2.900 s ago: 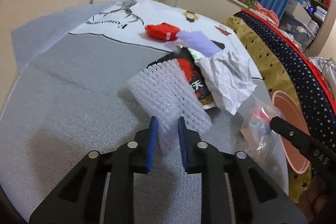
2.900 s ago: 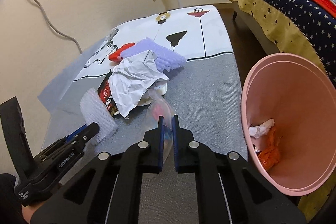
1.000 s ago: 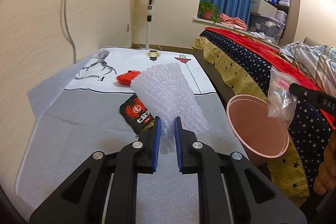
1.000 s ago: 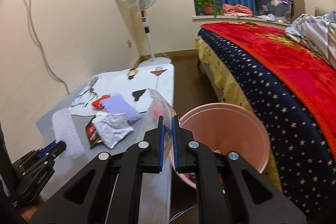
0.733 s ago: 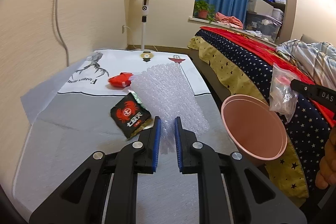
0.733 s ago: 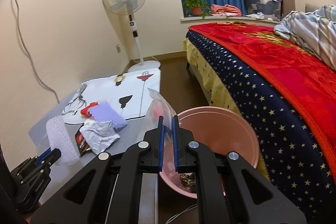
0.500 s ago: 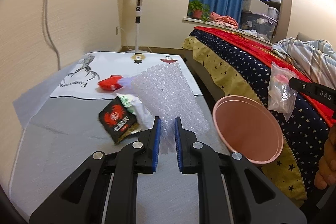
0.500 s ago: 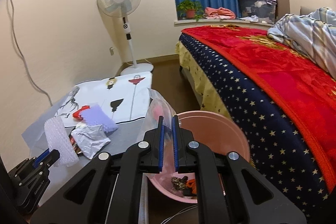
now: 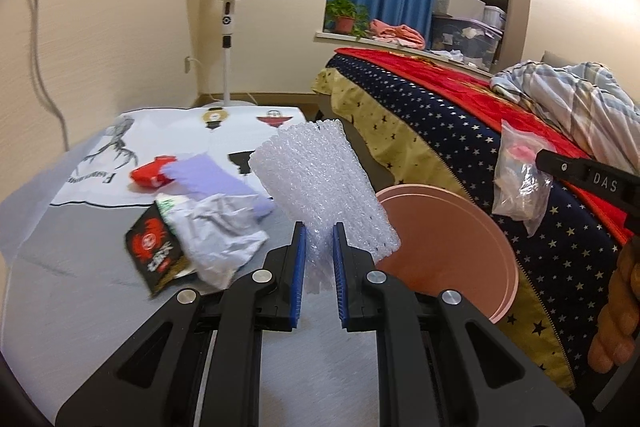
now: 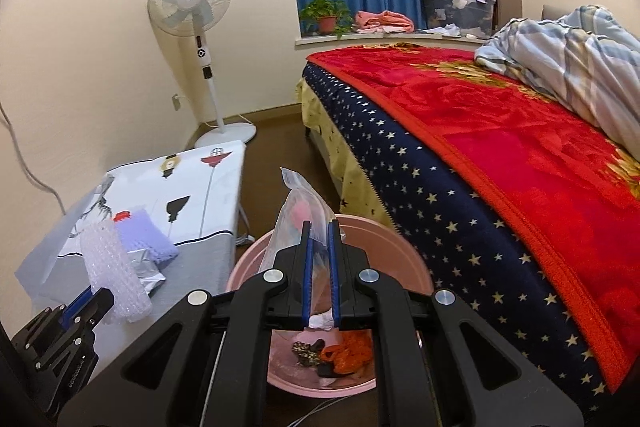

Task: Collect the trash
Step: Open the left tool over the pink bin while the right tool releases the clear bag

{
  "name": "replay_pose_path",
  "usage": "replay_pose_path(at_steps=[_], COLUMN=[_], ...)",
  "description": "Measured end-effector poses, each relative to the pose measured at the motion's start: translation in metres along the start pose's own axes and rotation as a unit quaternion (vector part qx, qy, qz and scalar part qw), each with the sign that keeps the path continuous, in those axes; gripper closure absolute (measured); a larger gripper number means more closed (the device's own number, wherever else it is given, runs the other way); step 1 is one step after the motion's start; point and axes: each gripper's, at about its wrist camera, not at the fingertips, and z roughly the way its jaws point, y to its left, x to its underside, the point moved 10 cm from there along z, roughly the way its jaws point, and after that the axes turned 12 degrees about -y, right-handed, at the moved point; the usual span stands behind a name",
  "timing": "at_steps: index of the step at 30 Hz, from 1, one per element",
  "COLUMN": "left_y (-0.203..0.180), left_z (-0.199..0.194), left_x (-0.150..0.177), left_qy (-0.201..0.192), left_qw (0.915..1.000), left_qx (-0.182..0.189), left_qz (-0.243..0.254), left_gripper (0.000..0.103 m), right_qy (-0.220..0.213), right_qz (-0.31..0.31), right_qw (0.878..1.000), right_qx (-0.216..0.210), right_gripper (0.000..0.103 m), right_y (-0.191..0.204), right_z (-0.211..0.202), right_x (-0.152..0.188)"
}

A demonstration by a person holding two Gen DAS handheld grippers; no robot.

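My left gripper (image 9: 319, 233) is shut on a sheet of clear bubble wrap (image 9: 320, 183), lifted above the grey table near the pink trash bin (image 9: 448, 227). In the right wrist view my right gripper (image 10: 319, 231) is shut on a clear plastic bag (image 10: 298, 211) with something pink inside, directly over the pink bin (image 10: 384, 247), which holds orange and dark scraps. The bag (image 9: 518, 183) and right gripper also show at the right of the left wrist view. On the table lie a black snack wrapper (image 9: 156, 251), crumpled white paper (image 9: 220, 231), a purple foam piece (image 9: 212, 179) and a red wrapper (image 9: 150, 173).
A bed (image 10: 500, 155) with a red and starred blanket runs along the right, close beside the bin. A standing fan (image 10: 196, 11) is at the far wall. A printed white cloth (image 9: 192, 131) covers the table's far end. A hand (image 9: 616, 307) shows at the right edge.
Both grippers have carried their trash rightward toward the bin. The right gripper's bag now hangs over the bin's mouth, and the bin's contents have come into view.
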Motion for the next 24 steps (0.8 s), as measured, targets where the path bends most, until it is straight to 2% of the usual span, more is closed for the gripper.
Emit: replay_pose_path(at_steps=[18, 20, 21, 23, 24], left_y=[-0.066, -0.073, -0.076, -0.078, -0.078], left_z=[0.044, 0.049, 0.051, 0.055, 0.056], left_x=[0.01, 0.013, 0.017, 0.025, 0.027], left_qy=[0.019, 0.027, 0.033, 0.043, 0.044], left_qw=[0.9979, 0.997, 0.9964, 0.996, 0.9961], left_qx=[0.061, 0.072, 0.078, 0.078, 0.076], left_qz=[0.001, 0.001, 0.001, 0.003, 0.002], left_gripper=[0.089, 0.086, 0.077, 0.056, 0.056], right_qy=[0.018, 0.025, 0.031, 0.037, 0.038], right_qz=[0.017, 0.018, 0.018, 0.027, 0.033], right_qw=[0.999, 0.998, 0.998, 0.997, 0.997], right_qx=[0.048, 0.052, 0.054, 0.063, 0.066], right_gripper=[0.095, 0.09, 0.087, 0.056, 0.053], right_y=[-0.041, -0.043, -0.045, -0.05, -0.052], right_z=[0.012, 0.015, 0.017, 0.02, 0.02], right_x=[0.007, 0.01, 0.012, 0.017, 0.017])
